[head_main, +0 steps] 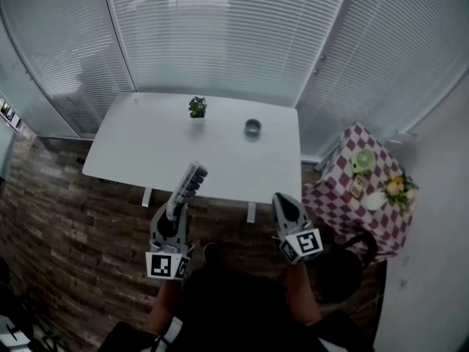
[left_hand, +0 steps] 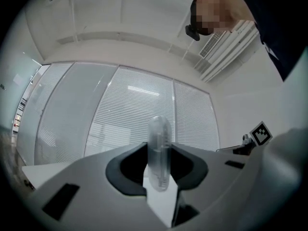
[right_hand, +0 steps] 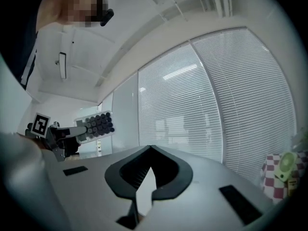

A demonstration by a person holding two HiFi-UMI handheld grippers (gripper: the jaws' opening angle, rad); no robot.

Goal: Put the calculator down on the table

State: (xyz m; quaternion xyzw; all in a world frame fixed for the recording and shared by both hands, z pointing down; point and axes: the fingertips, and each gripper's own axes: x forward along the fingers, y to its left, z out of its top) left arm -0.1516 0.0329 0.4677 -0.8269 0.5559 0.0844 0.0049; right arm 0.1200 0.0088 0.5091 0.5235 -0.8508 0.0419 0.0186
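Grey and round, a small bowl point(head_main: 253, 127) is seen on the white tabletop point(head_main: 146, 152); what it holds cannot be told. A little green plant point(head_main: 197, 106) is carried in a pale pot near the far edge, well apart from the bowl. To the right, a side table draped in a purple-and-white checked cloth point(head_main: 333, 196) is set with a green dish point(head_main: 363, 158) and something yellow. The room is walled with closed white slatted blinds point(head_main: 220, 35), and the floor point(head_main: 66, 226) is laid in a brown brick pattern. The calculator point(head_main: 190, 184), slim with rows of dark round keys, is grasped edge-on by the jaws of the left gripper point(head_main: 178, 208) and held in the air by the tabletop's near edge. The right gripper point(head_main: 283, 201) is clenched on nothing.
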